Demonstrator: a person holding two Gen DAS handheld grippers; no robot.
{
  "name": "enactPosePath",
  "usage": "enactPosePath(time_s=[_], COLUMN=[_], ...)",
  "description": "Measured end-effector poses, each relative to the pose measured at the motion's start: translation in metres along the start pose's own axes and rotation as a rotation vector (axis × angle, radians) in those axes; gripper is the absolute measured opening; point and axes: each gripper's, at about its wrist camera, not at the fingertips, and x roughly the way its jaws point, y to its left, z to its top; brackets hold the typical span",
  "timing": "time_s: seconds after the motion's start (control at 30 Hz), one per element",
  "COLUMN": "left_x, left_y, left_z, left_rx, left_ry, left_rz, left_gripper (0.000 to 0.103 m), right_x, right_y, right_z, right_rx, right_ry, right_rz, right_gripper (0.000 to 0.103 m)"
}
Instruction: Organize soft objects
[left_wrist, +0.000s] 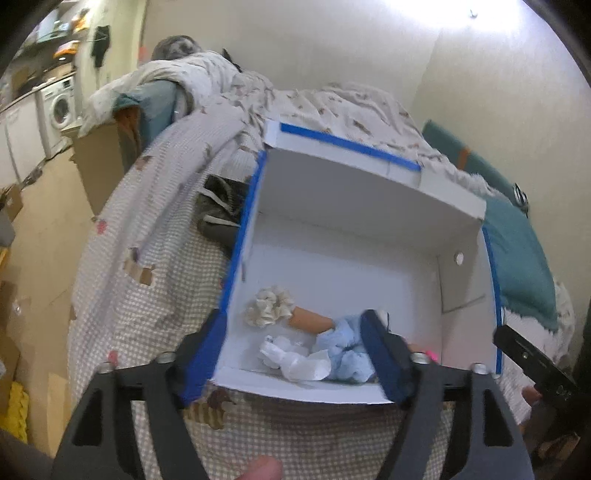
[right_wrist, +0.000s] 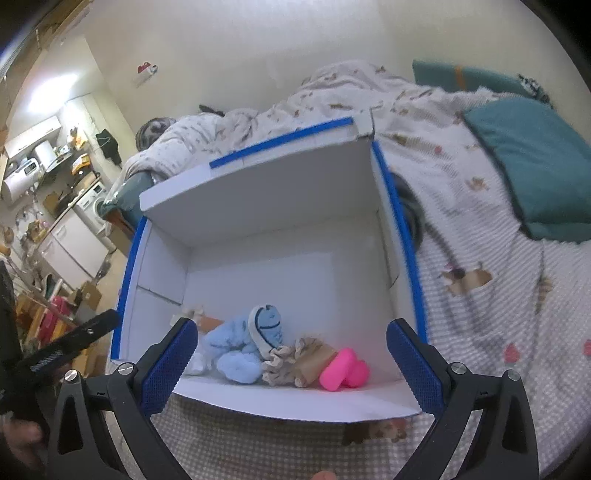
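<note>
The soft objects are gathered at the near end of the white box (right_wrist: 280, 240) on the bed (right_wrist: 480, 258): light-blue plush (right_wrist: 236, 350), beige scrunchie (right_wrist: 291, 356), pink item (right_wrist: 343, 369). The left gripper (left_wrist: 295, 354) and right gripper (right_wrist: 291, 362) are held wide open above them, with nothing gripped.

The box (right_wrist: 266, 192) looks like smooth matt white cardboard, edged with blue tape (right_wrist: 402, 221). The light-blue soft toy (right_wrist: 236, 350) is fluffy plush; the pink piece (right_wrist: 343, 369) looks smooth. The bedsheet (right_wrist: 480, 314) is woven checked cloth. Right gripper (right_wrist: 291, 363) pads look textured blue rubber.
</note>
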Motion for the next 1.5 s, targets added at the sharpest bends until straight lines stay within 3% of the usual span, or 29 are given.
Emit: enactPosePath(time_s=[0.13,0.37,0.67,1.03,1.5], left_x=[-0.019,-0.061,-0.084,-0.063,-0.059], left_y=[0.008,0.021,0.004,-0.009,-0.011], left_z=[-0.003,-0.013,-0.046,-0.066,-0.065], left_rx=[-0.020,-0.036,0.094,0.142,0.133], left_ry=[-0.044,-0.128,-0.176,-0.128,-0.129], left_rz=[0.041,0.023,0.107,0.167,0.123], left_gripper=[0.090,0.102,0.102,0.102,0.102], right_x=[-0.021,-0.054,-0.070,-0.046,-0.038], right_y=[0.006,0.017,0.034,0.039,0.040], right_z=[-0.001,-0.016,-0.045,-0.058,-0.061], right_rx=[-0.005,-0.042,-0.149,-0.141,-0.152], right_ry=[-0.043,-0.111,-0.183,-0.098,-0.076], right_rz=[-0.011,-0.030,-0.114,-0.106,-0.123], right_gripper=[0.103,0.103,0.103,0.103,0.103])
